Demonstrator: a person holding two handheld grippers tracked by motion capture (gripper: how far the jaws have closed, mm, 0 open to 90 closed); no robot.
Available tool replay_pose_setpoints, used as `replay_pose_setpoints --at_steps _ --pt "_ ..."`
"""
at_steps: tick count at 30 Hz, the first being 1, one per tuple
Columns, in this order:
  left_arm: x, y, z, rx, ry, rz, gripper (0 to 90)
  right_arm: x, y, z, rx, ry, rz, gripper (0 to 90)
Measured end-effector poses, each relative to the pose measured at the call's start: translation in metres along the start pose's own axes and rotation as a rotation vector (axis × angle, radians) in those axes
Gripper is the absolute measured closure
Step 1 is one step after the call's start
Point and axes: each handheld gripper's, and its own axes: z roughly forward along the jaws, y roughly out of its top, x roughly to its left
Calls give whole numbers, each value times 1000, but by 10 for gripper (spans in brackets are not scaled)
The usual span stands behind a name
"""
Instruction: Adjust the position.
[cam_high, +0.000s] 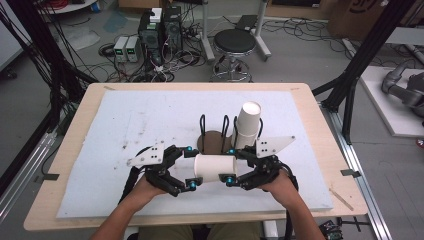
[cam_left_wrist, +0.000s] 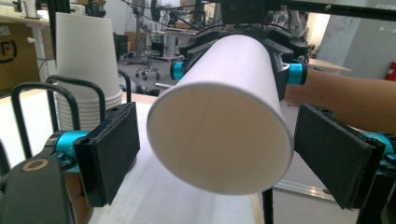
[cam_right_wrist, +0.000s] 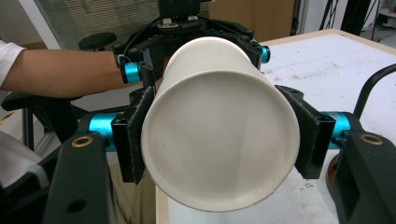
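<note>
Cup: I am holding a white paper cup (cam_high: 214, 167) lying on its side, lifted just above the bench (cam_high: 75, 200), between my two tools, near my edge of the white mat (cam_high: 125, 125).
Right tool: my right tool (cam_high: 231, 166) is pinching one end of the cup; in the right gripper view both black pads (cam_right_wrist: 130, 140) are pressing on the cup's sides (cam_right_wrist: 219, 126).
Left tool: my left tool (cam_high: 190, 167) is standing spread around the other end of the cup; in the left gripper view the pads (cam_left_wrist: 112, 149) are sitting apart from the cup wall (cam_left_wrist: 219, 130), with a gap on each side.
Hands: I am gripping both tools from the near side, my left hand (cam_high: 142, 190) and my right hand (cam_high: 280, 187) coming in from the bench's near edge.
Stack: a stack of white cups (cam_high: 247, 125) is standing upright in a black wire rack (cam_high: 212, 130), just beyond the held cup.
Rack base: the rack is sitting on a brown round base (cam_high: 212, 140) on the mat.
Beyond the bench: a black stool (cam_high: 234, 45) is standing on the floor.
</note>
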Motion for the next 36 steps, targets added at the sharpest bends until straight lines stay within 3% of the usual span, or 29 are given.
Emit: replay_pose_setpoints --at_steps 12,18,36 --pt "-1 0 7 -4 -28 -6 153 -1 -2 3 -46 41 26 339" --pt "-1 0 6 -9 -30 3 210 -2 -5 2 -61 50 38 340" --pt "-2 1 5 7 -24 11 255 -1 -3 2 -26 32 29 345"
